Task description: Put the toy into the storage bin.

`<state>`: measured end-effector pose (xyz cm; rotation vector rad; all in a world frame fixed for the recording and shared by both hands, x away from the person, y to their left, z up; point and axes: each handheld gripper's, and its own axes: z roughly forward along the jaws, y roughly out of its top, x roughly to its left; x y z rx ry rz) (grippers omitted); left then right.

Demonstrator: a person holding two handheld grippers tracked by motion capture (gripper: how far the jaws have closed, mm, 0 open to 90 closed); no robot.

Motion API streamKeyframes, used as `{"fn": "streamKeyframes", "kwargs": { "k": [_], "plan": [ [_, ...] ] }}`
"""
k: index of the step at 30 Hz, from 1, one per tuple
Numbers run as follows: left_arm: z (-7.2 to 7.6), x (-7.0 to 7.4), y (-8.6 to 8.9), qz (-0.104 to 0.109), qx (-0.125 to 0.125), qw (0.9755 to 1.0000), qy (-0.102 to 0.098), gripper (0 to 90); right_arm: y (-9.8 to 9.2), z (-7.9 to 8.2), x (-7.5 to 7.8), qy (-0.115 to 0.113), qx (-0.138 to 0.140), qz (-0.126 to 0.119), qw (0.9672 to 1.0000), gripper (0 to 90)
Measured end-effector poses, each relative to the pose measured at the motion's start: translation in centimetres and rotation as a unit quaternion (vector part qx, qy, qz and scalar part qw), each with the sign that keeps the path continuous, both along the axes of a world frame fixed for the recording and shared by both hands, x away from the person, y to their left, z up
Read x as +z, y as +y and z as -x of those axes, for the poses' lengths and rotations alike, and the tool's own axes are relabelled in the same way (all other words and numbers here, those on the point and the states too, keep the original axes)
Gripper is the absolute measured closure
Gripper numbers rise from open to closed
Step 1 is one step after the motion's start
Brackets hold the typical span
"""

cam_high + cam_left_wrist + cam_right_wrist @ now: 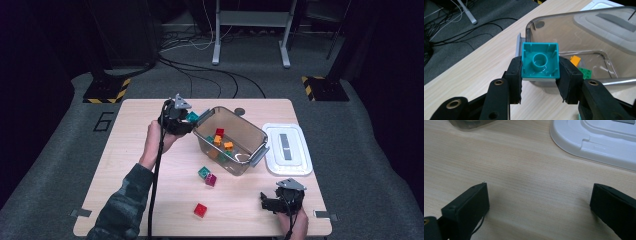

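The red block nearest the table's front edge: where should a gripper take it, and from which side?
Grip the red block across two opposite flat side walls, coming straight down from above. It sits alone on the table, nothing beside it, and the open right gripper looks nearest.

teal block (540,60), smoky clear bin (252,131), white lid (299,162), red block (200,210)

White lid (599,142) cut off top-right

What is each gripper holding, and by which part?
Left gripper clamps the teal block by two opposite side walls. Right gripper holds nothing.
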<state>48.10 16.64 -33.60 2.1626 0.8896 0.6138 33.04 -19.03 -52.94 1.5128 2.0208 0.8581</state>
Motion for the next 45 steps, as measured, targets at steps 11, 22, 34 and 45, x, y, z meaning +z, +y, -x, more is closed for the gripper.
{"fn": "streamKeyframes", "kwargs": {
  "k": [11,22,34,45],
  "plan": [
    [-2.2,-0.3,-2.0,-0.009,-0.014,0.9998,0.012,58.3,0.0,0.0,0.0,0.000,0.000,0.000,1.0000,1.2],
    [-4.0,-1.8,-3.6,-0.011,-0.023,0.9989,0.039,58.1,0.0,0.0,0.0,0.000,0.000,0.000,1.0000,1.2],
    [-4.4,-2.3,-3.8,-0.004,-0.022,0.9979,0.061,21.9,0.0,0.0,0.0,0.000,0.000,0.000,1.0000,1.3],
    [-1.8,-1.3,-2.1,0.007,-0.007,0.9995,0.030,3.9,0.0,0.0,0.0,0.000,0.000,0.000,1.0000,1.3]
  ]
}}
